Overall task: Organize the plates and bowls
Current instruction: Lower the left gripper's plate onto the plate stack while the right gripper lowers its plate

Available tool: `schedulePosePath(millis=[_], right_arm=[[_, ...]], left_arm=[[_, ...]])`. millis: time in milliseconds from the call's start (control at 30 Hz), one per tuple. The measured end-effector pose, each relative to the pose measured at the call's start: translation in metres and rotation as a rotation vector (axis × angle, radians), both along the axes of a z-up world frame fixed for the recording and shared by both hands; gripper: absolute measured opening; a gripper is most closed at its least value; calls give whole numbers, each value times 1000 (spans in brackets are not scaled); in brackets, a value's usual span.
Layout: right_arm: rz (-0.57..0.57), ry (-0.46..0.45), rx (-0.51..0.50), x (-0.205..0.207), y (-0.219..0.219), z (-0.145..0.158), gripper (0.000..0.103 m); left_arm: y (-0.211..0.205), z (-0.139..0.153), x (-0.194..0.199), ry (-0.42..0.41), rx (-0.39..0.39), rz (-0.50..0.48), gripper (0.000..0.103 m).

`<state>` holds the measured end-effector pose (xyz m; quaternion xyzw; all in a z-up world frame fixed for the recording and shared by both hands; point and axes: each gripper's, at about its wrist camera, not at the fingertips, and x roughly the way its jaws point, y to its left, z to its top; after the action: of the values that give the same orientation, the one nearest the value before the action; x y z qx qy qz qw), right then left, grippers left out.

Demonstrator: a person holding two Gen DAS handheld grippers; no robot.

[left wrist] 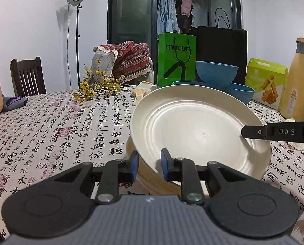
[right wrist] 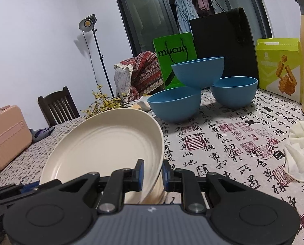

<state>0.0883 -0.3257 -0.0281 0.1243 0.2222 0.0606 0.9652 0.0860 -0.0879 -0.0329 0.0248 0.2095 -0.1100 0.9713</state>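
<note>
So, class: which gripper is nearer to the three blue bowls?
Right. The right gripper, clamped on the cream plate's rim, sits just before the blue bowls; the left gripper holds the plate's opposite, farther edge.

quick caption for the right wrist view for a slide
Right gripper clamps the rim of a tilted cream plate, three blue bowls piled behind on the calligraphy tablecloth.

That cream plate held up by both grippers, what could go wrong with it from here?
1. The cream plate is tilted and pinched only at its rim by the left gripper and right gripper; it might slip.
2. The top blue bowl balances on two other bowls just behind; a bump could topple it.
</note>
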Motion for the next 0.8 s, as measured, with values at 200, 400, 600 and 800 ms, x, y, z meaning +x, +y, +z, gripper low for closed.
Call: schedulePosePath(millis=[200, 400, 600, 800], right_arm=[[-10, 9, -11, 1, -1, -5, 18], [-9, 6, -30, 1, 0, -6, 18], [-1, 5, -39, 2, -1, -7, 18], [6, 12, -51, 4, 0, -7, 20]], left_arm=[[-4, -2, 0, 1, 22, -6, 23], [-8, -3, 1, 5, 38, -3, 24], [-7, -3, 1, 9, 38, -1, 24], [-7, -3, 1, 15, 35, -2, 26]])
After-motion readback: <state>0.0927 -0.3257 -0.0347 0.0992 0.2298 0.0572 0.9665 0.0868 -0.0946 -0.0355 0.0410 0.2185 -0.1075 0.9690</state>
